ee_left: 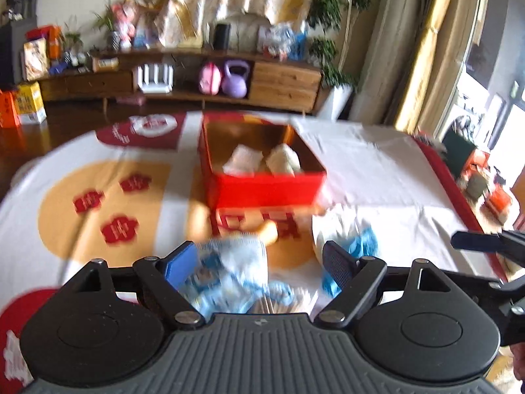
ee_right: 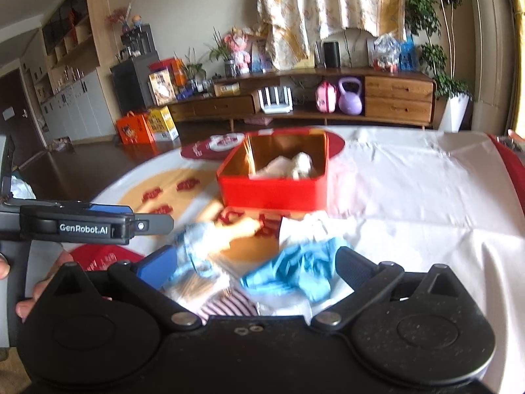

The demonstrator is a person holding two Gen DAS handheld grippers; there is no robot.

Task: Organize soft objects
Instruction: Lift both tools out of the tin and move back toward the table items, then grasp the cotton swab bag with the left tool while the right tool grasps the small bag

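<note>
A red box (ee_left: 262, 190) stands on the table and holds two white folded cloths (ee_left: 244, 161); it also shows in the right wrist view (ee_right: 274, 192). My left gripper (ee_left: 259, 264) is open above a pale blue patterned cloth (ee_left: 229, 272). My right gripper (ee_right: 254, 267) is open over a pile with a bright blue cloth (ee_right: 292, 269), a pale blue cloth (ee_right: 193, 249) and a striped cloth (ee_right: 226, 307). The bright blue cloth (ee_left: 359, 246) lies by the left gripper's right finger. The view is blurred.
A white tablecloth (ee_left: 377, 170) with tan and red patterns covers the table. A wooden sideboard (ee_right: 328, 98) stands behind, with a purple kettlebell (ee_right: 350, 96). The left gripper (ee_right: 95, 225) shows at the left of the right wrist view.
</note>
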